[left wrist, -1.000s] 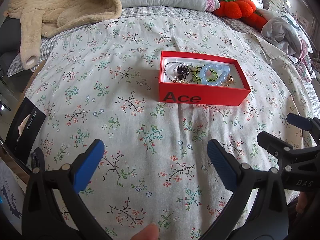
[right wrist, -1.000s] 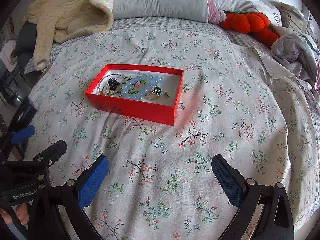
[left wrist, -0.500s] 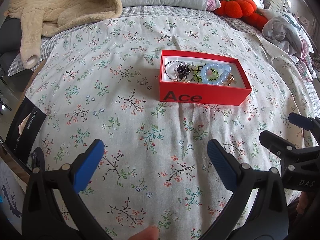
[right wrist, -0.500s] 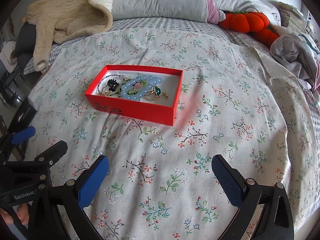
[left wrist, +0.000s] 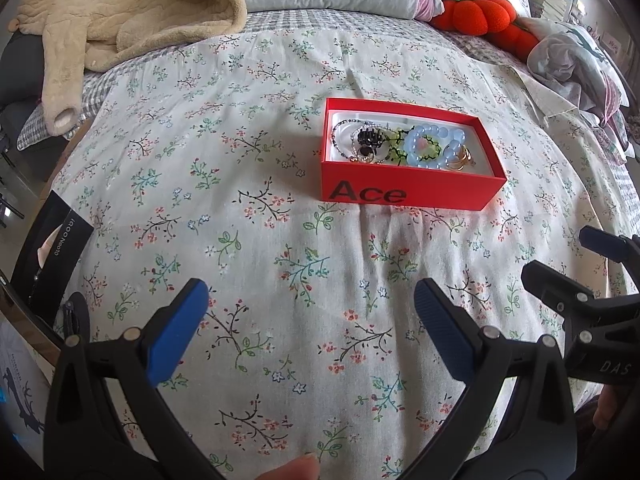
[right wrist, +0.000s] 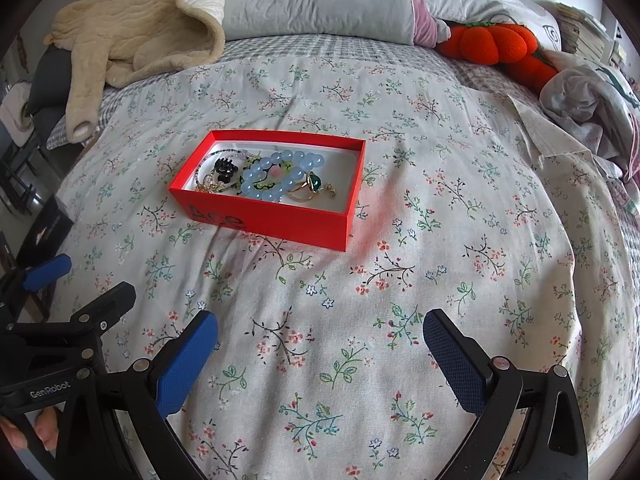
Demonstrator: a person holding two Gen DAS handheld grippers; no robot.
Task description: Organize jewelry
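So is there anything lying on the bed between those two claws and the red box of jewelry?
Nothing visible. Only bare floral bedspread lies between the open left gripper, the open right gripper and the red box.

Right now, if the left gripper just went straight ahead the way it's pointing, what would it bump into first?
Probably the flowered bedspread itself: the left gripper hangs open, angled down at bare fabric. The red box lies farther on, slightly right; depth is unclear.

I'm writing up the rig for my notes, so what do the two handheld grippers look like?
Both are alike: black plastic frames with silver screws and two angled arms tipped with textured blue pads. The left gripper carries white "GenRobot" lettering, read in the right wrist view; the right gripper shows "DAS" in the left wrist view. No cables or sleeves show.
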